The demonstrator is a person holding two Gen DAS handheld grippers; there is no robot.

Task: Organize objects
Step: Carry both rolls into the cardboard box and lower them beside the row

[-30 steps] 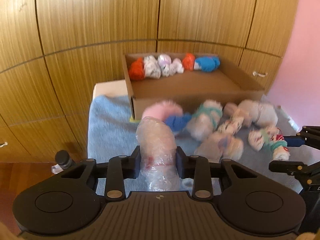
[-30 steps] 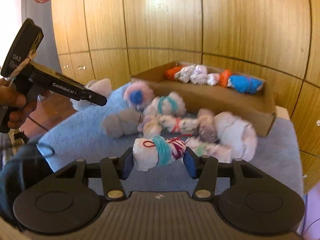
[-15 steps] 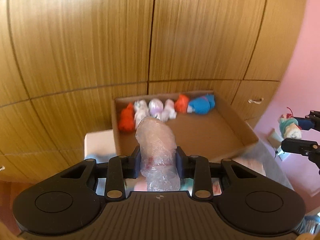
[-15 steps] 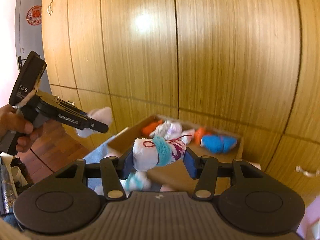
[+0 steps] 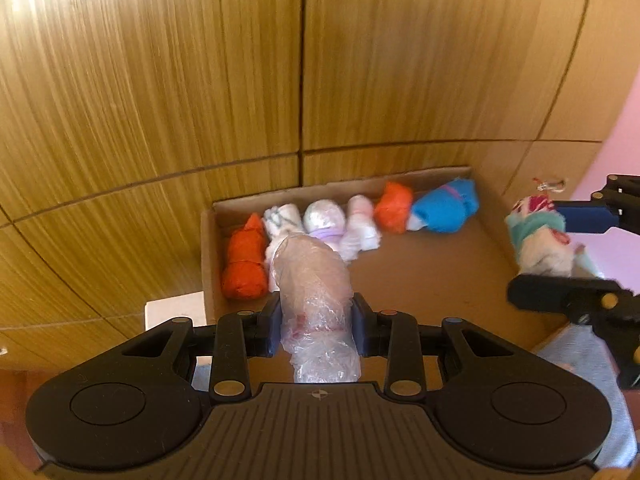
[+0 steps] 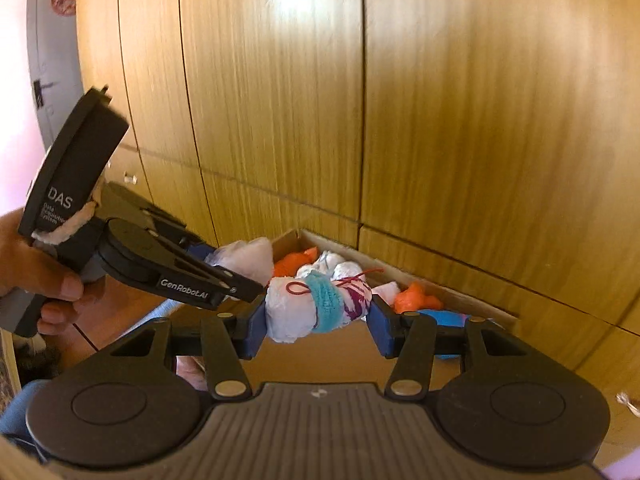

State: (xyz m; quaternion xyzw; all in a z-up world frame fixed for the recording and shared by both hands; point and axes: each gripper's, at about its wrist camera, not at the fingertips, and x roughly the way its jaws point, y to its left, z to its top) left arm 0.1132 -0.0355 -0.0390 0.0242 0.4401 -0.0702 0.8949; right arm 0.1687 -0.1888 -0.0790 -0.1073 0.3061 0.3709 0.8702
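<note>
My left gripper (image 5: 316, 320) is shut on a pale plastic-wrapped roll (image 5: 314, 288) and holds it above the near left part of the cardboard box (image 5: 420, 280). My right gripper (image 6: 318, 320) is shut on a white sock roll with a teal band (image 6: 316, 308), also over the box (image 6: 340, 352); that roll shows at the right of the left wrist view (image 5: 540, 240). Several rolled bundles line the box's back wall: orange (image 5: 244, 268), white, lilac (image 5: 324, 218), orange and blue (image 5: 444, 208). The left gripper with its roll shows in the right wrist view (image 6: 244, 264).
Wooden cupboard doors (image 5: 200, 80) stand right behind the box. A grey-blue cloth (image 5: 580, 352) covers the surface at the lower right. The person's hand (image 6: 36, 280) holds the left gripper's handle. The box floor in front of the row is bare.
Both grippers have lifted off the cloth with their rolls and moved forward over the box. The loose rolls on the cloth have dropped out of view.
</note>
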